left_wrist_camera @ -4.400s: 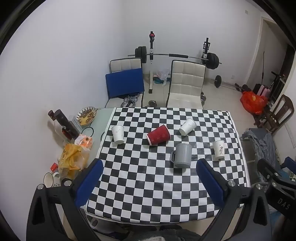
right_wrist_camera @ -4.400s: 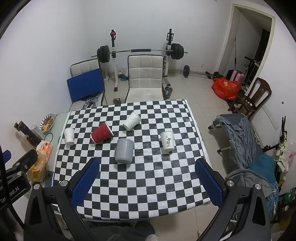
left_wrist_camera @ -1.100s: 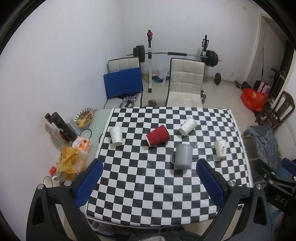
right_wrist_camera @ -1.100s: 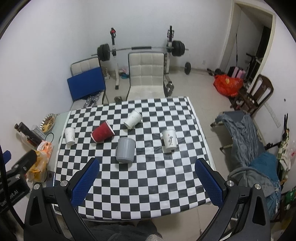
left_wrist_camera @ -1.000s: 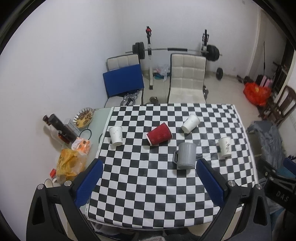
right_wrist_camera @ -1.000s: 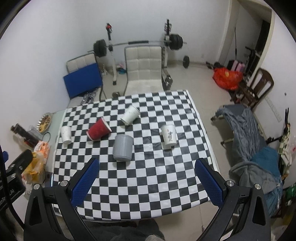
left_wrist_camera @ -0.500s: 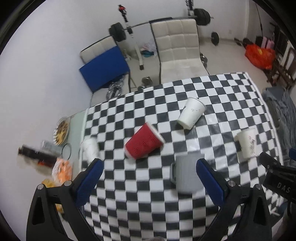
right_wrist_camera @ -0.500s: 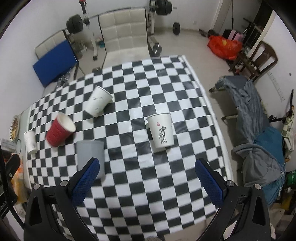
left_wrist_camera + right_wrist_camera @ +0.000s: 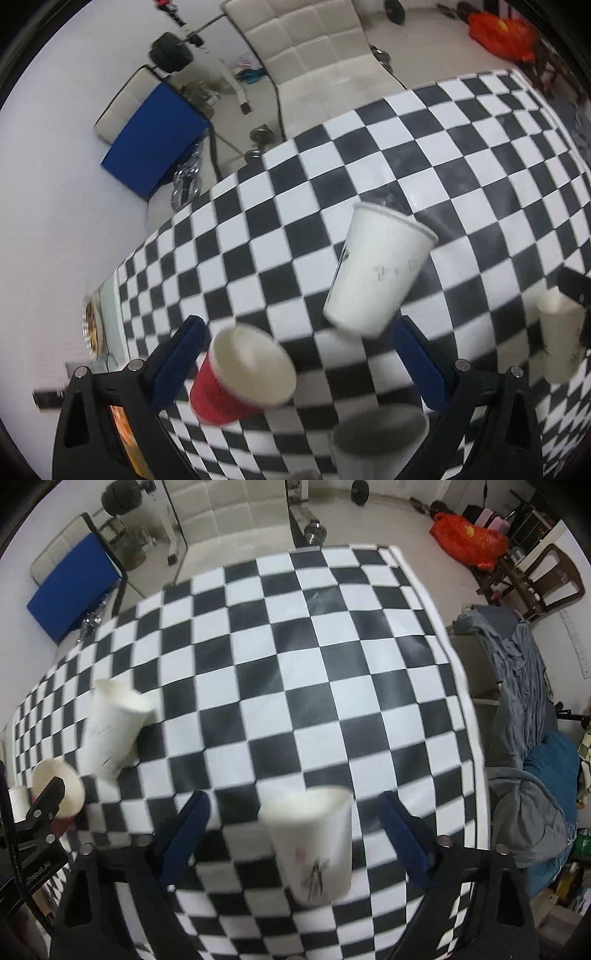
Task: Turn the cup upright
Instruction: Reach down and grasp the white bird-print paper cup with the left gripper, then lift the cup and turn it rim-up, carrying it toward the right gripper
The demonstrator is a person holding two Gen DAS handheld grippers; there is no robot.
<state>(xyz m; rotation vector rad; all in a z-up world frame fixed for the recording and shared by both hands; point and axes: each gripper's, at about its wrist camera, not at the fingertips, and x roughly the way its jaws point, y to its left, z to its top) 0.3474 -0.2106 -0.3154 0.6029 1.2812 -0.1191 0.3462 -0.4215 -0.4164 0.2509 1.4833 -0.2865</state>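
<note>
On the checkered table (image 9: 461,155) a red paper cup (image 9: 240,380) lies on its side, mouth towards me, between my left gripper's (image 9: 295,354) blue fingers. My left gripper is open and low over the table. A white paper cup (image 9: 376,273) lies tipped just beyond it, also in the right wrist view (image 9: 110,727). A grey mug (image 9: 373,439) stands below. My right gripper (image 9: 295,827) is open, with a printed white paper cup (image 9: 314,845) upright between its fingers, untouched.
The printed cup also shows at the right of the left wrist view (image 9: 561,339). Chairs (image 9: 306,48) and a barbell (image 9: 170,55) stand beyond the table's far edge. Grey clothes (image 9: 517,686) lie to the right of the table. Snack clutter (image 9: 122,428) sits at its left.
Both grippers have dropped fast towards the table. The red cup now sits between the left fingers and the printed cup between the right fingers. The cups have not moved.
</note>
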